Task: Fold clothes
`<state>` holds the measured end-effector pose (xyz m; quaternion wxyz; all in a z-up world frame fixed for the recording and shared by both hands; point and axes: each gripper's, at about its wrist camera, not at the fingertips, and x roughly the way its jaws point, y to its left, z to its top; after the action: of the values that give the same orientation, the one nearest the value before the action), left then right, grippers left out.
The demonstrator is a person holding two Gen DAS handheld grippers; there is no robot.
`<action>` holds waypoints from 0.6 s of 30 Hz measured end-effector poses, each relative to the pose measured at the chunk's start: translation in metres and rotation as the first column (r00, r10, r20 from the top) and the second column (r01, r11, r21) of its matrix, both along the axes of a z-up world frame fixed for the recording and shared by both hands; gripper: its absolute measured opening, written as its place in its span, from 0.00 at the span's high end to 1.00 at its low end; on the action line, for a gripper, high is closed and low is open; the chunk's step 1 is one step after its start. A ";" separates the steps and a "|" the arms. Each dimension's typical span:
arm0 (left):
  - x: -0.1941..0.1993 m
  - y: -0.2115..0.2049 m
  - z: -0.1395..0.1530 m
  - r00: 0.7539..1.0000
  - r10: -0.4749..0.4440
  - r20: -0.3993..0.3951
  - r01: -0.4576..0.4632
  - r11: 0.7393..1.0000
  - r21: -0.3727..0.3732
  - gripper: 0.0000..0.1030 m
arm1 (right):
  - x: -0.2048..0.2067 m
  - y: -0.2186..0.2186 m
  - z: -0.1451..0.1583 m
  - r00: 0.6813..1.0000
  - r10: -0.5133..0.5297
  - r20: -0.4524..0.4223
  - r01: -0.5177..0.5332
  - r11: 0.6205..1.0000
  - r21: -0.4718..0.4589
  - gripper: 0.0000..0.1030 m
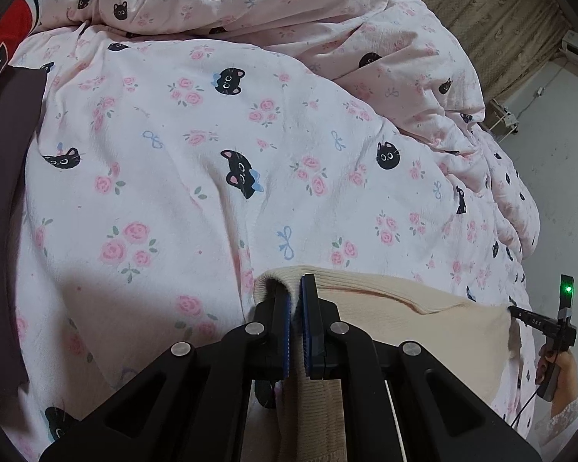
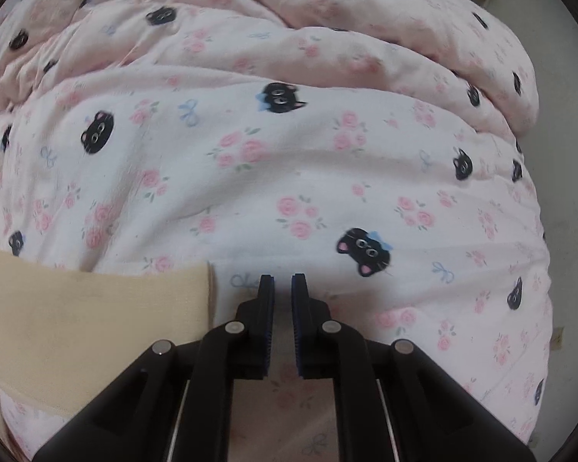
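Note:
A cream ribbed knit garment (image 1: 397, 315) lies on a pink bedspread. My left gripper (image 1: 296, 288) is shut on a ribbed edge of the garment, with the cloth running down between its jaws. In the right wrist view the garment (image 2: 81, 308) lies at the lower left. My right gripper (image 2: 283, 283) stands just right of the garment's edge, above the bedspread. Its jaws stand a narrow gap apart with nothing between them. The right gripper also shows at the far right of the left wrist view (image 1: 558, 323), held in a hand.
The pink bedspread (image 1: 219, 134) with black cats and roses covers the bed and bunches into folds at the back (image 2: 327, 19). A red garment (image 1: 4, 46) and a dark cloth (image 1: 4, 154) lie at the left. A white wall (image 1: 558, 177) stands at the right.

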<state>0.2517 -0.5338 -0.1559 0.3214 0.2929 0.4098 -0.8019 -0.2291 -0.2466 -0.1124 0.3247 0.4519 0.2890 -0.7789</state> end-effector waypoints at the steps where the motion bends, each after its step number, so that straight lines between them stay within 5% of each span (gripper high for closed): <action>1: 0.000 0.000 0.001 1.000 0.000 -0.005 0.000 1.000 0.001 0.95 | 0.000 0.004 0.002 1.000 -0.002 0.000 0.002 1.000 -0.008 0.88; 13: 0.012 -0.006 0.001 0.998 0.035 -0.057 -0.028 0.993 0.114 0.89 | 0.046 0.027 0.002 0.993 0.110 -0.033 -0.109 0.994 0.009 0.88; 16: 0.013 -0.002 0.006 0.999 0.032 -0.026 -0.030 0.996 0.081 0.80 | 0.064 0.030 -0.003 0.986 0.159 -0.043 -0.158 0.987 0.033 0.88; 18: 0.017 0.000 0.010 0.999 0.047 -0.007 -0.046 0.997 0.054 0.64 | 0.076 0.031 -0.005 0.980 0.192 -0.049 -0.189 0.981 0.049 0.88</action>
<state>0.2687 -0.5334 -0.1464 0.3302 0.2885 0.4391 -0.7842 -0.1527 -0.2152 -0.1179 0.3799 0.4082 0.3566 -0.7495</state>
